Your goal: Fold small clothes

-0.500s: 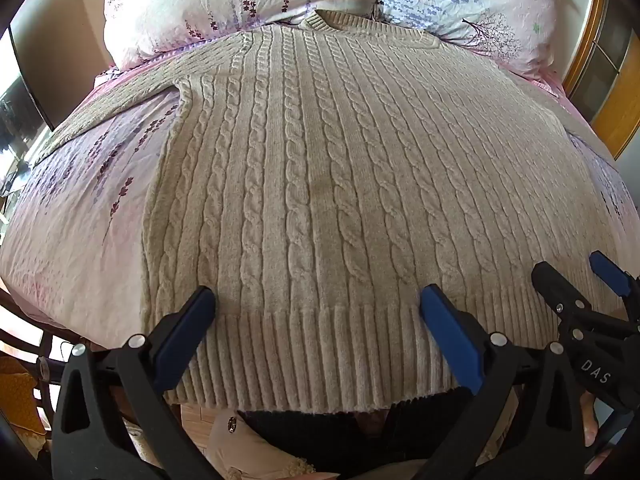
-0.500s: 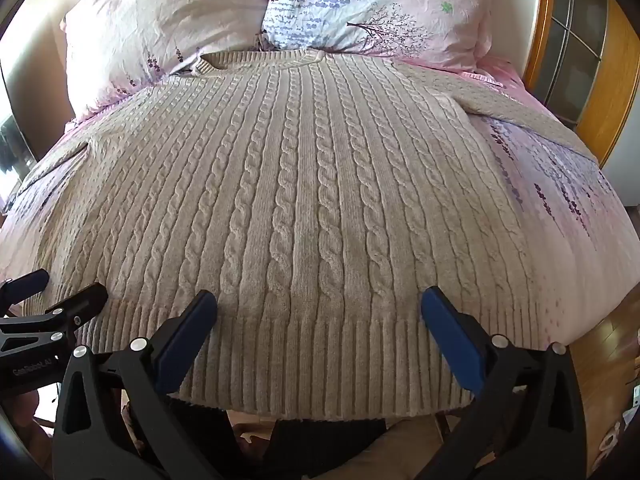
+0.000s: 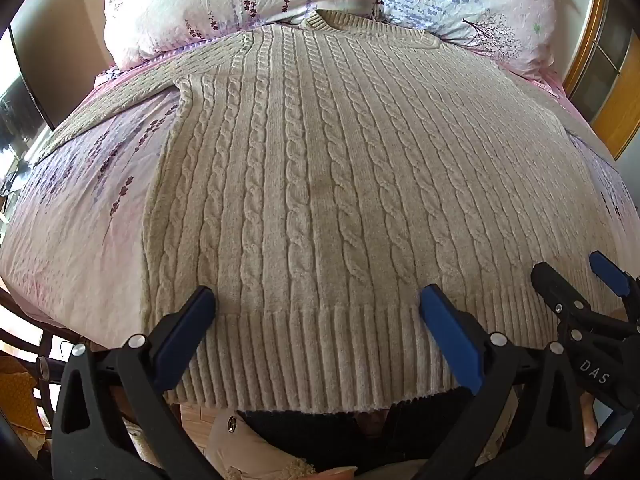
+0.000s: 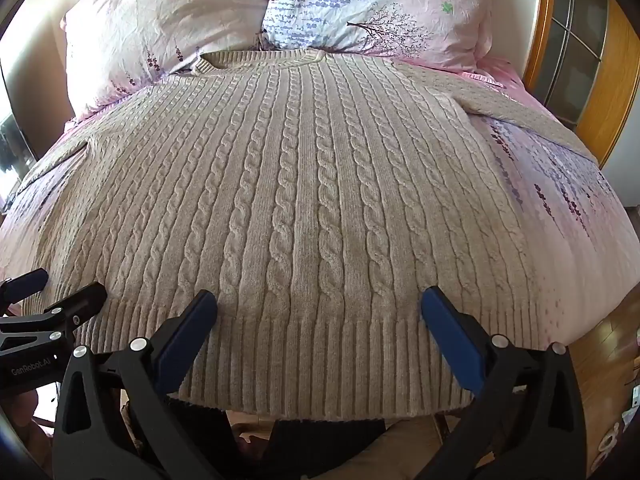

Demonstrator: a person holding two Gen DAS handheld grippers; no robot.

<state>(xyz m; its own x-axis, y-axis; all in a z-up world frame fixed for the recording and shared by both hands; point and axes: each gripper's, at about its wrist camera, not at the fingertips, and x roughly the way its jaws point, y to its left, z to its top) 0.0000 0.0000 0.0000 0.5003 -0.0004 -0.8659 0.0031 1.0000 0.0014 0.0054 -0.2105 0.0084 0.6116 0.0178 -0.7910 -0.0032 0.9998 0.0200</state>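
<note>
Item: sweater [image 3: 320, 200], beige cable knit, one piece. We find it spread flat on the bed [image 3: 72, 232], filling the centre of both views. Neckline lies at the upper centre against two pillows [image 4: 168, 28]; ribbed hem lies at the lower centre, draped over the near edge of the bed. Long axis runs bottom to top of the frame, straight away from the fingers. One sleeve stretches off to the upper left in the left view, the other to the upper right in the right view.

Left gripper [image 3: 318, 308]: fingers spread to their widest, holding nothing, tips poised over the hem band (contact with the knit we cannot tell).

Right gripper [image 4: 320, 308]: likewise spread wide and empty, over the hem further right.

Relation: the hem is the nearest part to both grippers, each about equally close. We judge folding has not begun and the hem is the likely first grasp.
</note>
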